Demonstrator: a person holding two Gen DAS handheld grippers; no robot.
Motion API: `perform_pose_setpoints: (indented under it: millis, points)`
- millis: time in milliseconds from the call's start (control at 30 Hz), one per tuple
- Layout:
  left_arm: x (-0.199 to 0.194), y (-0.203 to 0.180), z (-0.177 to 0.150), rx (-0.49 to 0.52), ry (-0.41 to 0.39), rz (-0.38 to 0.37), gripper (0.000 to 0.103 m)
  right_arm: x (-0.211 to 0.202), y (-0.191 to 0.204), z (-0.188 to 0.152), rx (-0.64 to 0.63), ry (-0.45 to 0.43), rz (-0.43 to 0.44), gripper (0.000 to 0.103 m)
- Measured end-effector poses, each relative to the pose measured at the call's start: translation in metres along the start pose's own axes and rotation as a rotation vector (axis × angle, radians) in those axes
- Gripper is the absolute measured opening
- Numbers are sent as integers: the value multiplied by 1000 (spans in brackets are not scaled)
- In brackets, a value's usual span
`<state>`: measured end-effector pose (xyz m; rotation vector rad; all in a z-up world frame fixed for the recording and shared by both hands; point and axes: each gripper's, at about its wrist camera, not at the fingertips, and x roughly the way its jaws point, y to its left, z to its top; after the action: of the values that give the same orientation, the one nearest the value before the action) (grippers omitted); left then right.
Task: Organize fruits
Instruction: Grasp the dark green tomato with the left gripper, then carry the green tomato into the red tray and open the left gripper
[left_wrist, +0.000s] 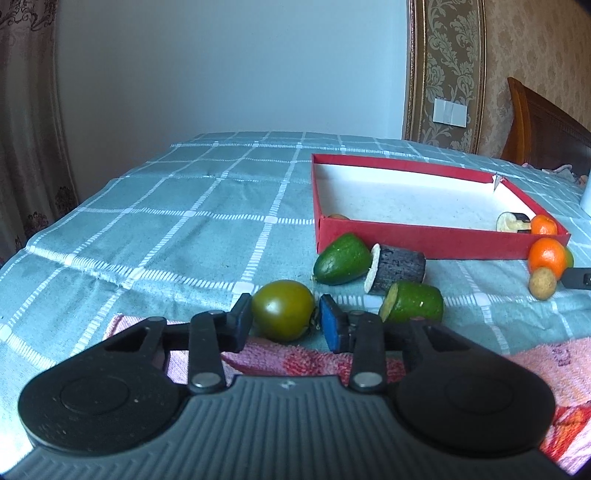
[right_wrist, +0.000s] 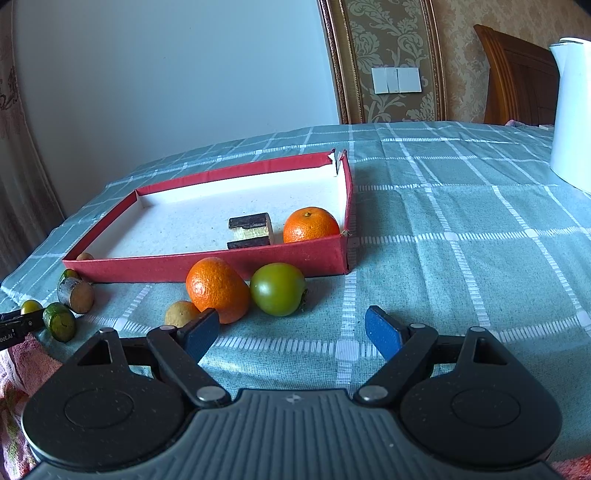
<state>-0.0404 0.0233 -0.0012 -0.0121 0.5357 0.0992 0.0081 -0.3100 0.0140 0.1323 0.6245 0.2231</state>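
Lettering "ooLAI" on left tool (right_wrist: 14, 325); left tool clamps green tomato (left_wrist: 283, 309); right tool (right_wrist: 291, 332) wide, empty.

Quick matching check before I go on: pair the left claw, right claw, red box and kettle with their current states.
Things:
1. left claw
2. right claw
3. red box
4. kettle

States:
A. holds an orange and a dark chunk
B. open, nothing between its pads
C. white, upright at the right edge
D. closed around a green tomato

Pairs: 1-D, 2-B, 3-A, 4-C
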Motion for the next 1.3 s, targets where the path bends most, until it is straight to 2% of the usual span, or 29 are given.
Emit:
perform_pose_setpoints:
  millis: [500,833,1300]
  points:
    - [-4,0,5,-14,-1,2,32,0,0,0,-3,0,-8,86]
    - [-13,-30,51,36,-69,-14,32,-1,0,-1,3,-3,-2,87]
    - [26,-76,83,78,-48,-32,32,-2,-5,0,34,-13,21,87]
